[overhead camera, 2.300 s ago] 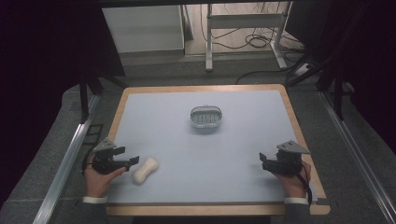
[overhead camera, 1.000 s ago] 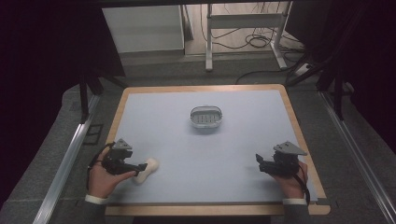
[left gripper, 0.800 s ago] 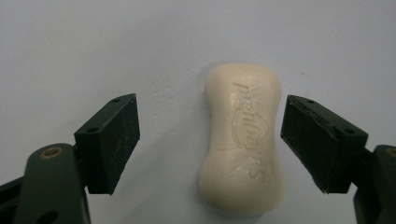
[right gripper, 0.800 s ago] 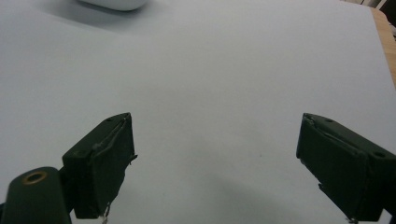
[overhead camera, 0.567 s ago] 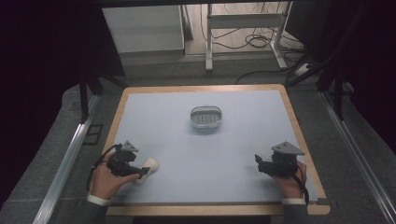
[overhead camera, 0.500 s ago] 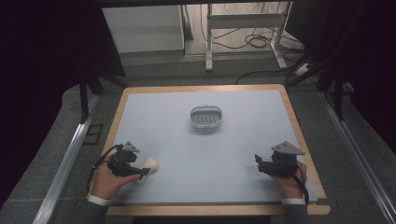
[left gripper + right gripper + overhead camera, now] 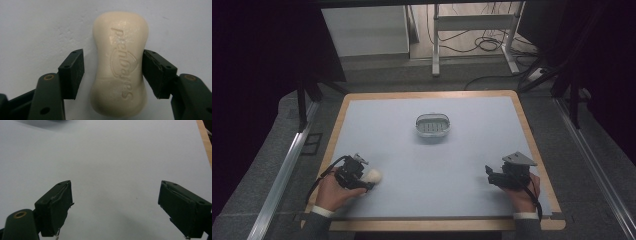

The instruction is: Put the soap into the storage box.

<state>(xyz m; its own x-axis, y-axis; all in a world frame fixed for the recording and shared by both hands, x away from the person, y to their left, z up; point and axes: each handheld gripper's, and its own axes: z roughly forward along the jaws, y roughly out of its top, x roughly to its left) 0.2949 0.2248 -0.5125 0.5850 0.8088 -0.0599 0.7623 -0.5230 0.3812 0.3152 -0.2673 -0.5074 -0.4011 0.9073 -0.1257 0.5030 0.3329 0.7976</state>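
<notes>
Pale blue tabletop [image 7: 432, 165] with a wooden border, seen from above; the person's forearms enter from the near edge. Left hand-held gripper [image 7: 362, 179] sits low at the near left part of the tabletop, gripped in the left hand [image 7: 334, 192], its cable looping off to the left side. A cream soap bar [image 7: 120, 62], waisted in the middle with embossed lettering on its upper face, lies flat on the tabletop between that gripper's two black jaws. In the left gripper view the jaws have just been closing with the soap between them: the pad on the view's right [image 7: 156, 72] looks to be against the bar's narrow waist, while the pad on the view's left [image 7: 72, 72] stands a little off it with a strip of tabletop showing between, so the soap is bracketed but not clamped. In the high view the soap shows as a pale rounded end poking out beyond the gripper toward the table's middle. A small oval soap dish [image 7: 433, 125], clear or grey with a slotted floor, rests past the table's centre, well apart from the soap and from both hands. Right hand-held gripper [image 7: 493, 176] rests at the near right, held in the right hand [image 7: 522, 192], grey three-cornered plate on top; its jaws stand wide apart over bare tabletop, nothing between them, as the right gripper view confirms. Dark floor, metal rails and cables lie beyond the table.
</notes>
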